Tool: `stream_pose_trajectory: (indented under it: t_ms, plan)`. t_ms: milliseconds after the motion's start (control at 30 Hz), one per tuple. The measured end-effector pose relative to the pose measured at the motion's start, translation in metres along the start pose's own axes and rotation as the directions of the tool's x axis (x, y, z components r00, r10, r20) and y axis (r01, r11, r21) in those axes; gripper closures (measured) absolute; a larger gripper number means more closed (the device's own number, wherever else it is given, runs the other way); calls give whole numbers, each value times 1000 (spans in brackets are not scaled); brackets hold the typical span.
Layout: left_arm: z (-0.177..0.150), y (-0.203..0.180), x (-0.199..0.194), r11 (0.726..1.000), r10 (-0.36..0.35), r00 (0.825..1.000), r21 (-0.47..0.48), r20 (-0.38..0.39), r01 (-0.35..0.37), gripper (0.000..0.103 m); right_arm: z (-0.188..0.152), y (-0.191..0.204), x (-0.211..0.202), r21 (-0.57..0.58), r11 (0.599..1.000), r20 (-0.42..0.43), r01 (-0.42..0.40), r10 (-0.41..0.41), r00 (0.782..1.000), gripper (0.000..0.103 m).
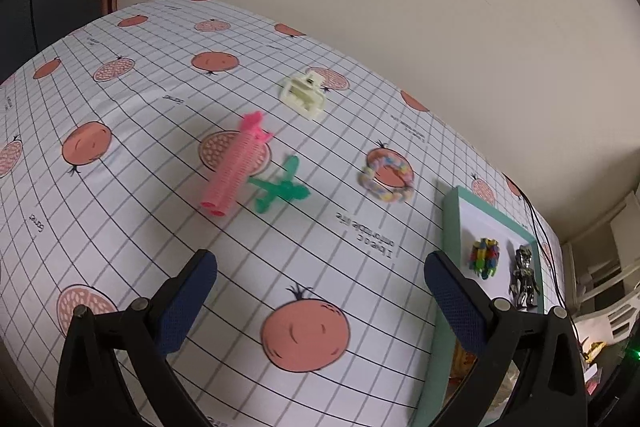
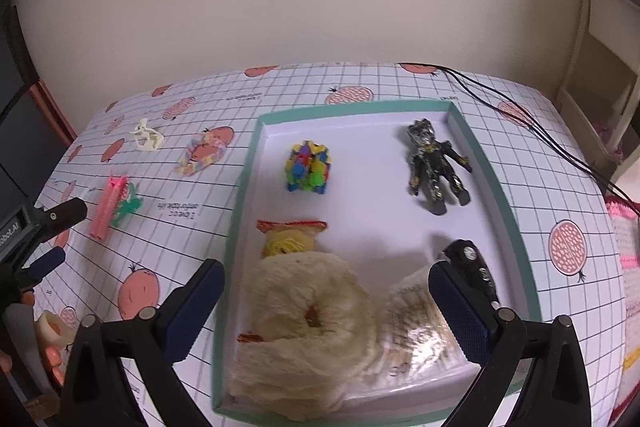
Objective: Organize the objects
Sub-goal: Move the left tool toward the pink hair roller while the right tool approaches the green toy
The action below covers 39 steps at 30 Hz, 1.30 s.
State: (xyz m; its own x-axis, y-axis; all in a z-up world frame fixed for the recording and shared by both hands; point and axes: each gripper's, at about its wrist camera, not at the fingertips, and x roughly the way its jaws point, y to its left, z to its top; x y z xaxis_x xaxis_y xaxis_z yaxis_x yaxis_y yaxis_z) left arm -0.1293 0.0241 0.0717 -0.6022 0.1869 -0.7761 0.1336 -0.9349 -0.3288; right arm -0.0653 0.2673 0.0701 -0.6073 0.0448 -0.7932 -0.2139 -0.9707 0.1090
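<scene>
Roughly halfway: sitting in tray (image 2: 496, 163) under spread, empty right tool (image 2: 326, 291) are block toy (image 2: 308, 167), figure (image 2: 436, 163), plush (image 2: 304, 323); still waiting on table ahead of spread left tool (image 1: 320, 287): pink roller (image 1: 234, 171), green toy (image 1: 280, 187), bracelet (image 1: 386, 177), white clip (image 1: 302, 95).

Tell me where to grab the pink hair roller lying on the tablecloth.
Grip the pink hair roller across the middle of its ribbed tube, coming from above with the left hand-held gripper. It lies flat, and the green toy crowds its right side, so stay off that end.
</scene>
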Motion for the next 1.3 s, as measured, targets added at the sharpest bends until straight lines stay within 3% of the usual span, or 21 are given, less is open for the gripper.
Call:
stream_pose_trajectory:
  t_ms: [767,1000,1300]
  plan:
    - [34,104,2,987,105,994,-124,32,-100,0,-3,105,32,-61,990,-12,-129,129,992,0]
    - [42,110,8,991,94,995,-103,28,-91,0,-10,140,46,-109,980,-36,-165,162,986,1]
    - [53,92,30,997,58,998,-47,-23,-59,0,-5,174,64,-212,963,-41,-167,162,986,6]
